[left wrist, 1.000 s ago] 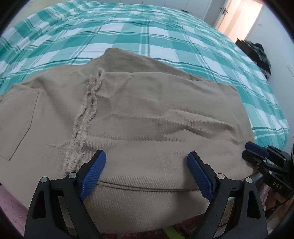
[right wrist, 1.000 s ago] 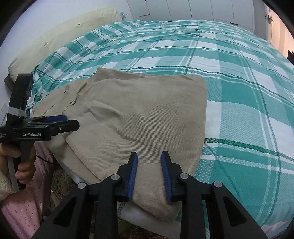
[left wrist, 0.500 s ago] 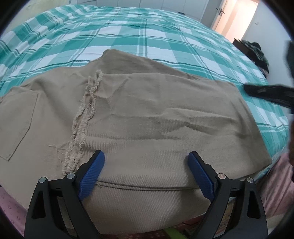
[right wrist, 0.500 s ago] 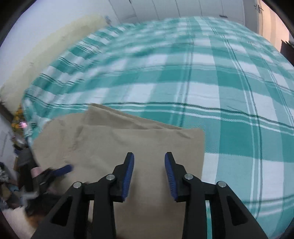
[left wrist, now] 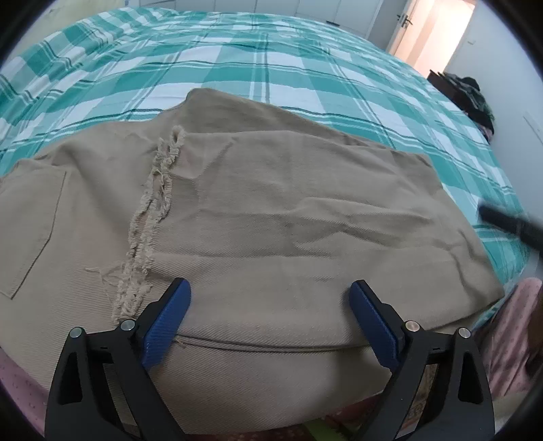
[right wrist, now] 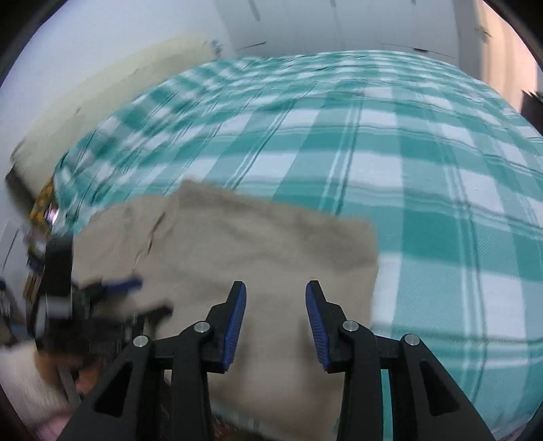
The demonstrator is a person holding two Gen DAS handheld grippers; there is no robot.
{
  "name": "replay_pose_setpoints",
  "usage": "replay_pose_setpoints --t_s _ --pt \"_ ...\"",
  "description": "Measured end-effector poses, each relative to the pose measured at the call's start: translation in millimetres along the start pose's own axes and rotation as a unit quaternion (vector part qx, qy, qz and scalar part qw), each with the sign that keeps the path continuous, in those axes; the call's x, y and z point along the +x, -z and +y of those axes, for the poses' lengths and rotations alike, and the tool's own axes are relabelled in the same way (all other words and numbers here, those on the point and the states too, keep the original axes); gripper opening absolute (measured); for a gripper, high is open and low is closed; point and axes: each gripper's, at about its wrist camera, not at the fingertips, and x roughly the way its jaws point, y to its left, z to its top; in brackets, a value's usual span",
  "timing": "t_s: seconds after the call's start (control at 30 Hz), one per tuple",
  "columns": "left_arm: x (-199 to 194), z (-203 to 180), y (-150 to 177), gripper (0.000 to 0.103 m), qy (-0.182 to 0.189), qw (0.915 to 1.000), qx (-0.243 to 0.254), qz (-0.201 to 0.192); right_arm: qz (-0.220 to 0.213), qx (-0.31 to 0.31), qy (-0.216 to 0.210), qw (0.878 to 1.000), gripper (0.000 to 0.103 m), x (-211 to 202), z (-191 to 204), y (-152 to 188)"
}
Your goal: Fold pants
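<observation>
The tan twill pants (left wrist: 271, 217), folded once, lay at the near edge of the teal plaid bed (left wrist: 271, 68). The left gripper (left wrist: 269, 315) hovered with jaws spread wide above the pants' near hem; the right gripper (right wrist: 275, 322), jaws parted and empty, was over their right end, though that view was blurred. The next fold probably called for both to close on an edge of the pants.

A home bedroom. Wide bed (left wrist: 305, 57) filling most of both views, covered with a green-and-white checked bedspread (right wrist: 424, 176). Long cream pillow (right wrist: 112, 88) lying against the pale wall at the head of the bed. White built-in wardrobe doors (right wrist: 373, 27) along the far wall beyond the bed. Open doorway (left wrist: 437, 30) with warm light in the corner, a door handle (left wrist: 405, 23) just beside it. Dark heap of clothes (left wrist: 470, 98) on low dark furniture by the wall near the doorway. Beige pants (left wrist: 271, 220) spread on the near edge of the bed.
</observation>
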Motion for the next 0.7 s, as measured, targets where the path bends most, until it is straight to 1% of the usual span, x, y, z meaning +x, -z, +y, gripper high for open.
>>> replay_pose_setpoints --t_s 0.03,0.07,0.1,0.13,0.17,0.3,0.4,0.7 --pt "1 0 0 0.096 -0.001 1.0 -0.001 0.0 0.017 -0.003 0.001 1.0 0.04 7 0 10" --pt "1 -1 0 0.096 -0.001 1.0 0.001 0.001 0.049 0.001 0.009 0.999 0.04 23 -4 27" --pt "2 -3 0 0.096 -0.006 1.0 0.006 0.002 0.046 0.006 0.009 0.999 0.04 27 -7 34" --pt "2 -5 1 0.096 -0.01 0.9999 0.01 -0.001 0.02 0.014 0.005 1.0 0.04 25 -9 42" --pt "2 -4 2 0.096 -0.01 0.9999 0.01 -0.002 0.005 0.019 0.005 1.0 0.04 24 -9 46" --pt "2 -3 2 0.097 -0.006 0.9999 0.009 -0.002 0.007 -0.001 0.023 1.0 0.041 23 -1 45" --pt "3 -4 2 0.097 -0.009 0.9999 0.011 -0.003 -0.002 0.002 0.021 1.0 0.041 23 -3 50" --pt "4 -6 2 0.097 -0.01 0.9998 0.015 -0.004 -0.008 -0.008 0.025 1.0 0.041 25 -3 50"
